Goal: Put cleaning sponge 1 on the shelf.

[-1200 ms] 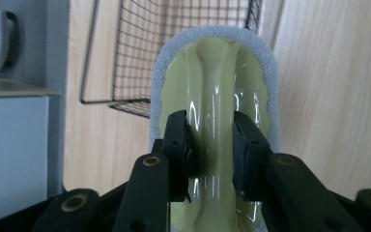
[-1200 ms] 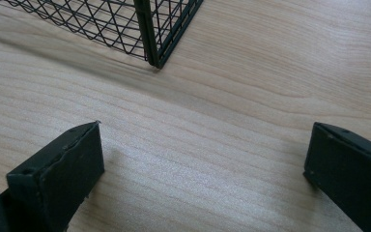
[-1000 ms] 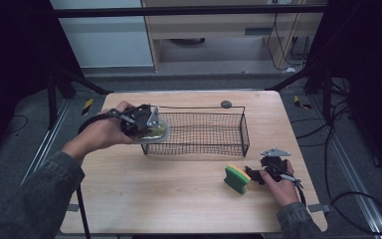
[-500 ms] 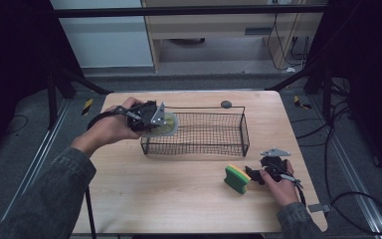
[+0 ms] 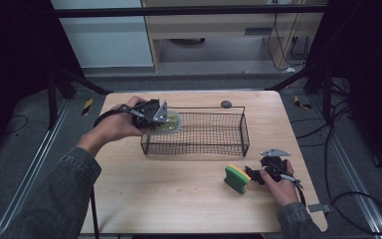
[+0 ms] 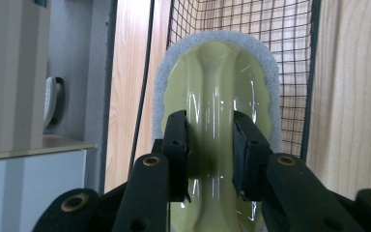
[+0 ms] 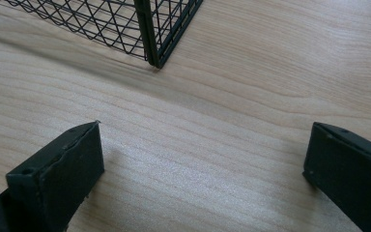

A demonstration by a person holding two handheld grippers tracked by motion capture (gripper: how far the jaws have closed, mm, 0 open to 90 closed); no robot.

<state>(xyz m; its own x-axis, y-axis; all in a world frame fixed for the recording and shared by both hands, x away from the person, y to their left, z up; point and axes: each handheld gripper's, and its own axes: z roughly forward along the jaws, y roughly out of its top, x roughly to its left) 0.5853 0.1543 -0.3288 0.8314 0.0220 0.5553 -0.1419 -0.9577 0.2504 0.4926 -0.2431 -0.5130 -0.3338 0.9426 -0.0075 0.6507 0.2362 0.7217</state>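
— Start with the big things: what's on the worktop?

— A long black wire basket sits across the middle of the wood. It looks empty apart from what is arriving at its left end. Near the front right lies a green and yellow sponge, and a small dark round thing rests just behind the basket's far rim; I can't tell what it is.

— And the work itself, how far along?

— About halfway, I'd judge. The left claw is clamped on a pale yellow scrubber with a grey pad around its edge, held at the basket's left end, above the rim rather than resting inside. Lowering and letting go are left. The sponge hasn't been picked up: the right claw sits low just beside it, apart from it.

— Do the close views add anything?

— The left gripper view shows the grip properly: both pads pinch the glossy ridge down the middle of the scrubber, with mesh behind it. From above the hand hides that. The right gripper view shows its jaws spread wide over bare wood with nothing between them, and a corner of the basket ahead.
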